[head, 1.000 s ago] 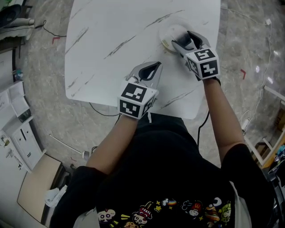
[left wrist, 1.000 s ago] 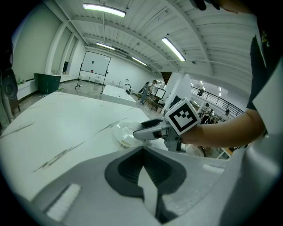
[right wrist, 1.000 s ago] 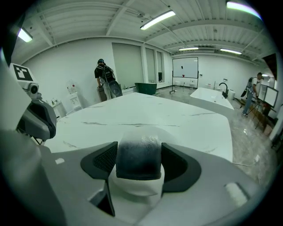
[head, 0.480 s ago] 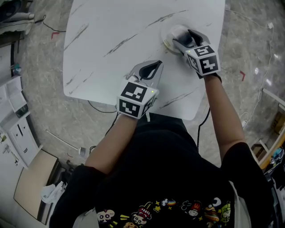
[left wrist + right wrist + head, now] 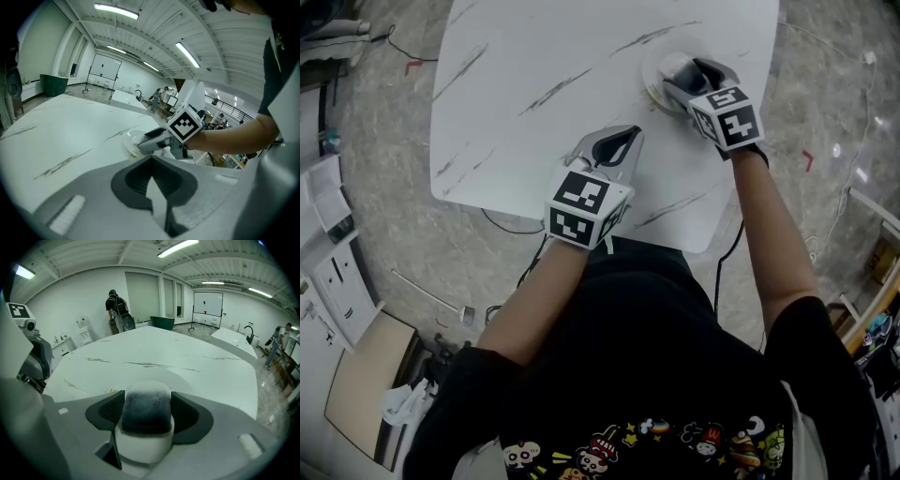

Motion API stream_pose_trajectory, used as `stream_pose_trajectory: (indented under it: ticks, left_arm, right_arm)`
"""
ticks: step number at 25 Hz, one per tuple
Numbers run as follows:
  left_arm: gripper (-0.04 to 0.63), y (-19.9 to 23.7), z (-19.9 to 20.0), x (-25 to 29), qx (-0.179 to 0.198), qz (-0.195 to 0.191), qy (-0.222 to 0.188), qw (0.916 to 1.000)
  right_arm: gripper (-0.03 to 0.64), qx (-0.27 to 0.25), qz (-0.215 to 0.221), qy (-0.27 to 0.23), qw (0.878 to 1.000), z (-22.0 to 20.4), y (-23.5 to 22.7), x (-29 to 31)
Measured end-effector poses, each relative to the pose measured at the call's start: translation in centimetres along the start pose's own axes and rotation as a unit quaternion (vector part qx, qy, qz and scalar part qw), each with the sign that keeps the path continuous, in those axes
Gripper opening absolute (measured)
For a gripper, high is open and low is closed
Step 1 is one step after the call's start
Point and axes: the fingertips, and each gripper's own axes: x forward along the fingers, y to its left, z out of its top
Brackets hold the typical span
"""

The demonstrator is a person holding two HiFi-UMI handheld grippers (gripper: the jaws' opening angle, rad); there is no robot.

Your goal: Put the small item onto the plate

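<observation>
White small item (image 5: 146,425) gripped in right claw (image 5: 147,412), clearest in its view; left claw (image 5: 151,186) closed, empty.

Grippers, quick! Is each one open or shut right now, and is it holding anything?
Left gripper: shut, holding nothing.
Right gripper: shut on the small white item with a dark top.

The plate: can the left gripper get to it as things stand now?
Probably its rim only: bare table lies between, but the right gripper, shut on the small item, is over the plate.
</observation>
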Motion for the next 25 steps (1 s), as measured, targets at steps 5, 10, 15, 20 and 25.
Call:
stream_pose_trajectory:
  ticks: [5,10,15,20,25]
  left_arm:
    - [0.0,0.2,0.2,0.0,0.0,-0.001,-0.001,1.0]
    - [0.0,0.5,0.2,0.0,0.001,-0.002,-0.001,1.0]
    - [0.0,0.2,0.2,-0.3,0.005,-0.003,0.003,1.0]
    - [0.0,0.3,0.7,-0.8,0.022,-0.003,0.011,0.9997]
    - [0.0,0.2,1.9,-1.1,0.039,0.0,0.012,0.9992]
  right_arm:
    - [0.337,-0.003,0.004,0.007,1.0,0.0,0.0,0.1]
    - [0.339,-0.005,0.005,0.012,1.0,-0.1,0.2,0.3]
    - [0.347,0.002,0.012,0.009,1.0,-0.1,0.6,-0.1]
    - [0.32,0.036,0.0,-0.027,0.999,0.6,0.8,-2.3]
    - [0.163,0.071,-0.015,-0.073,0.995,1.2,0.6,-5.3]
